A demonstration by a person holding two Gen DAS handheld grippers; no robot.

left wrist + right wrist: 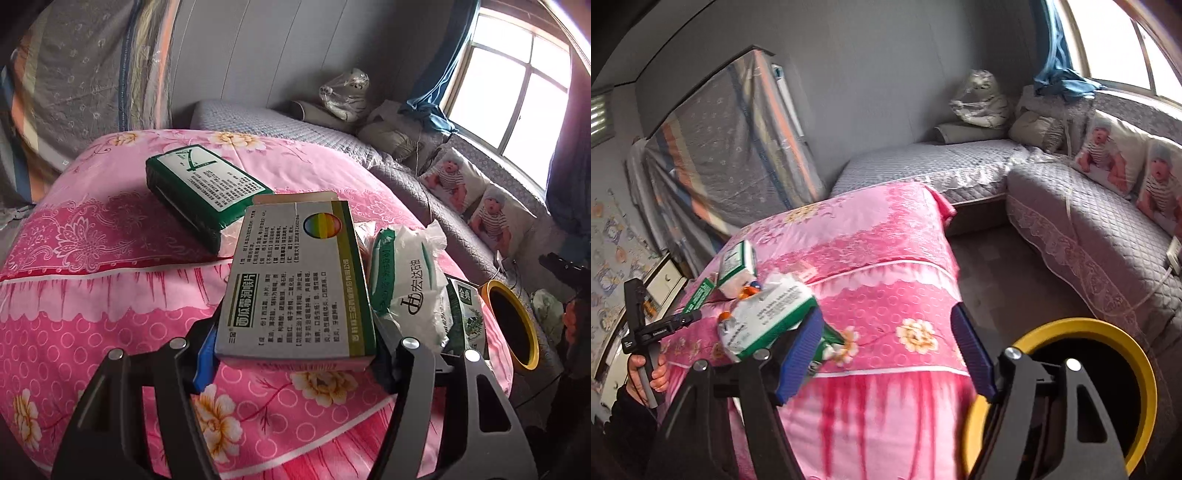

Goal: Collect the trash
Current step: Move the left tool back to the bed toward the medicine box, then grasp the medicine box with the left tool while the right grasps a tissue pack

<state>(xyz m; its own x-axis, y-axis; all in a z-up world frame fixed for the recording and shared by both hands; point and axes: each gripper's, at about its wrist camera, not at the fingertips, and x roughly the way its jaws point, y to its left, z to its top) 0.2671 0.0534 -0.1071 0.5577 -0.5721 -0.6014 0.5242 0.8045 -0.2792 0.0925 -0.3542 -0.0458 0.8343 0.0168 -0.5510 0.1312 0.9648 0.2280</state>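
My left gripper is shut on a white and green medicine box and holds it just above the pink floral bedding. A dark green packet lies on the bedding beyond it. A white crumpled bag and a small green carton lie to its right. My right gripper is open and empty over the bedding. The white bag lies by its left finger. The yellow-rimmed bin stands at lower right, and shows in the left wrist view.
A grey quilted corner sofa with baby-print cushions runs along the window wall. A covered cabinet stands at the back left. Bare floor lies between bedding and sofa.
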